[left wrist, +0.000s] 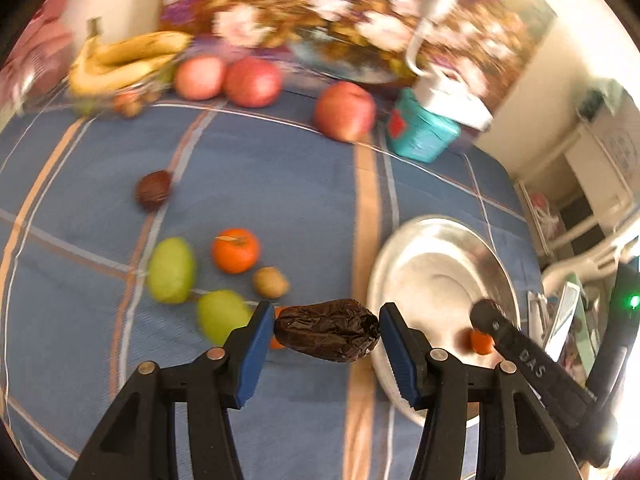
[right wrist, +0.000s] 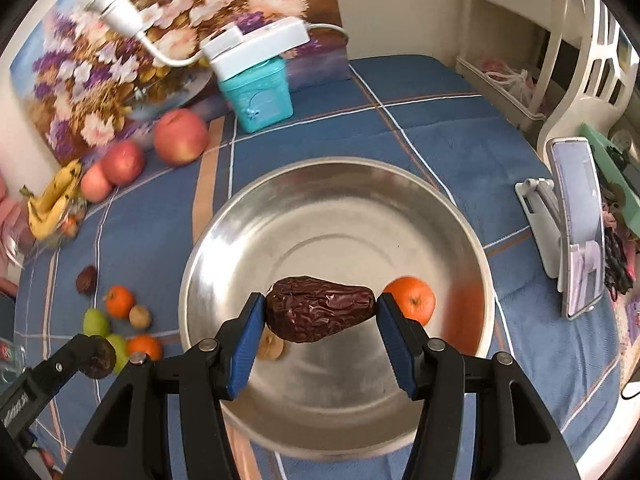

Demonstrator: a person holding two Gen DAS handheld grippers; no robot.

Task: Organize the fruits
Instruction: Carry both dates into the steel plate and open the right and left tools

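You're holding a wrinkled dark date in each claw above the blue plaid cloth [right wrist: 460,128]. L gripper [left wrist: 326,334] is clamping its date [left wrist: 327,335] end to end between the blue pads, w/ the cloth beneath and the steel bowl [left wrist: 436,264] just to the right in that view. R gripper [right wrist: 320,310] is gripping the second date [right wrist: 320,307] the same way, hanging over the bowl's middle. An orange mandarin [right wrist: 412,300] is sitting inside the bowl near its right wall, and a small brownish fruit [right wrist: 272,347] is lying on the bowl floor, partly hidden behind the R claw's pad; can't tell what kind.

Left of the bowl on the cloth, loose fruit is waiting: two green ones [left wrist: 171,270], a mandarin [left wrist: 235,250], a small tan fruit [left wrist: 271,282] and another dark date [left wrist: 154,189]. Farther back, three red apples [left wrist: 344,111] and a bunch of bananas [left wrist: 124,60] are lying by the floral picture [right wrist: 120,40], near a teal box [right wrist: 260,94].
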